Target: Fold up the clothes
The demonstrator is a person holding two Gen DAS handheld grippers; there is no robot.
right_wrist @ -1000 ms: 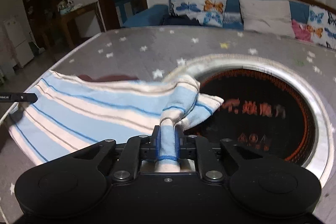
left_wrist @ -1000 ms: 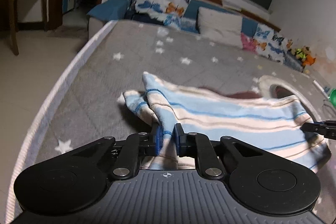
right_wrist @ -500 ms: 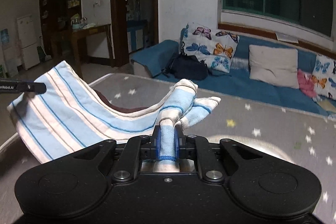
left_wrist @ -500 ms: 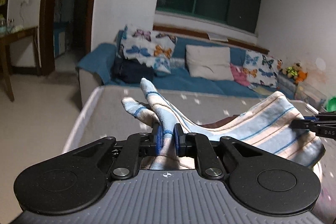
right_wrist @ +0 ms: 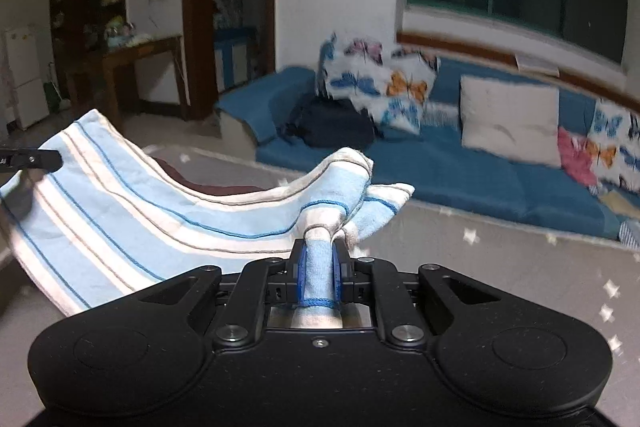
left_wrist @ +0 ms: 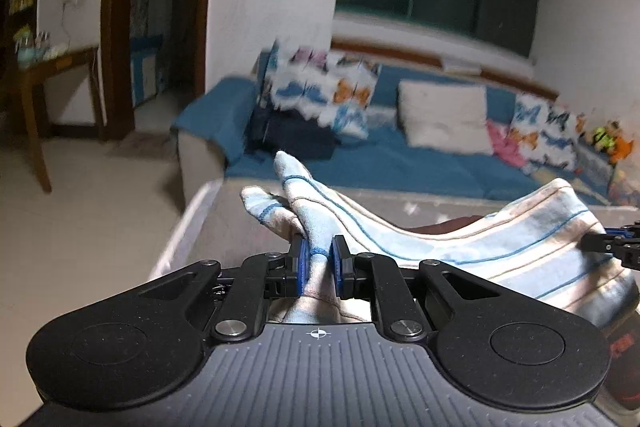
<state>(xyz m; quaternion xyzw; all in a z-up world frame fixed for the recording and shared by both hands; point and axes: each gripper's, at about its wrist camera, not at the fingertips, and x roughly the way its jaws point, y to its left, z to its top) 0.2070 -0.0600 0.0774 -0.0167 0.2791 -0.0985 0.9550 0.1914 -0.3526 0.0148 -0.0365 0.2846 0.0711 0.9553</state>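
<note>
Striped cloth [left_wrist: 500, 247] slung lengthwise between claws | left gripper [left_wrist: 319, 264], right gripper [right_wrist: 319, 277] each pinching one end | table [right_wrist: 500, 267] apparently below

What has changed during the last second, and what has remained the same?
Both grippers rose and tilted up: a second ago the striped cloth lay low over the grey starred cover; now it hangs lifted between them, sagging in the middle, with the sofa and window filling the views. Unchanged: the left gripper and right gripper each stay clamped on a bunched corner, nothing released.
</note>
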